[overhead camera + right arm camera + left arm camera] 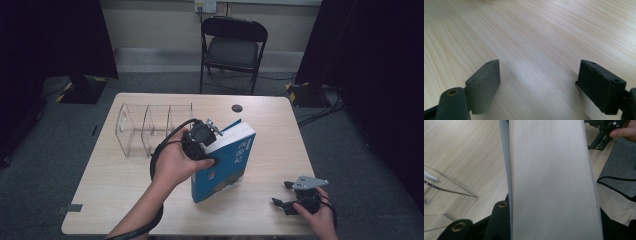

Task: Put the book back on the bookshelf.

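The left gripper (212, 145) was clamped on a thick blue-covered book (227, 165), its jaws closed across the book's thickness near the upper end; in the left gripper view the white page edge of the book (551, 185) ran up between the jaws, with a cover on each side. The book stood up on the bench (135, 190), tilted, its lower end at or just above the wood near the middle of the bench; whether it touched could not be told. Just beside it, toward the far left, stood a clear acrylic organizer (150, 127) with upright dividers, and its compartments looked empty. The right gripper (292, 197) rested low near the front right corner of the bench, well apart from the book, and the right gripper view showed its jaws spread wide with nothing but bare wood (536, 45) between them. By my reading the work in hand was filing the book into the organizer: the pick-up seemed done and the grip secure, but the carry across, the lining-up with a slot and the release were all left. The right gripper had no part in it yet and might steady the organizer.
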{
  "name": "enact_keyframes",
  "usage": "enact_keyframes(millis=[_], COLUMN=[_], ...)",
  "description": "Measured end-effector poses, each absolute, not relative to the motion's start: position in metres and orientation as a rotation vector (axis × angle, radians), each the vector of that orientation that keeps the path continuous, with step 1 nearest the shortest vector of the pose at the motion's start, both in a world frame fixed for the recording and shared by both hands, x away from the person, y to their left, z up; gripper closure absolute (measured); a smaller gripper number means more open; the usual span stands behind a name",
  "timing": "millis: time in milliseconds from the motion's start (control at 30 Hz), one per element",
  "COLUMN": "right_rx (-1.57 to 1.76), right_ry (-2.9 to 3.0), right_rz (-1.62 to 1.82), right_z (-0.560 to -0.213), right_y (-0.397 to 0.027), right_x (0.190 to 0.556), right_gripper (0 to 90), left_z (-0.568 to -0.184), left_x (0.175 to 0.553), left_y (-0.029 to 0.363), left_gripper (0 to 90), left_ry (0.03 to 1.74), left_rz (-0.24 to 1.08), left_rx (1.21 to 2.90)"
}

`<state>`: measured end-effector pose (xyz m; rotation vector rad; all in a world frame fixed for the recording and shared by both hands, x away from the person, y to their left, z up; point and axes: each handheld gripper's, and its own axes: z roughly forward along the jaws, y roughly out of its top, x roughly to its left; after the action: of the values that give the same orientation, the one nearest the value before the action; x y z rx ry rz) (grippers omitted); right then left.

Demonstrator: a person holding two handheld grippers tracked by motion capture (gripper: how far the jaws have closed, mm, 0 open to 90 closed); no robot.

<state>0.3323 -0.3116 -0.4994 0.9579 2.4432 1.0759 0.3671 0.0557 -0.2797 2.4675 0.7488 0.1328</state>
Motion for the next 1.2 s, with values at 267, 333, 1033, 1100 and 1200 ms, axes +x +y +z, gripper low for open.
enact_keyframes(millis=[267,333,1033,1100,1200], right_rx=[0.956,0.958,0.956,0.955,0.955], right_ry=[2.443,2.443,2.443,2.443,2.443], right_rz=[1.076,1.076,1.076,1.076,1.077], right_z=[-0.499,-0.499,-0.499,-0.499,-0.499], right_y=[-0.312,-0.312,-0.312,-0.312,-0.312], right_x=[0.332,0.332,0.332,0.332,0.332], right_gripper=[17.8,17.8,17.8,17.8,17.8], left_z=[-0.277,-0.277,-0.272,-0.273,-0.271], left_x=[0.367,0.366,0.365,0.365,0.365], left_y=[0.071,0.075,0.108,0.111,0.114], left_gripper=[62.0,62.0,62.0,62.0,62.0], left_ry=[0.787,0.8,0.898,0.901,0.909], left_rz=[0.145,0.145,0.16,0.16,0.161], left_rx=[2.453,2.451,2.396,2.398,2.406])
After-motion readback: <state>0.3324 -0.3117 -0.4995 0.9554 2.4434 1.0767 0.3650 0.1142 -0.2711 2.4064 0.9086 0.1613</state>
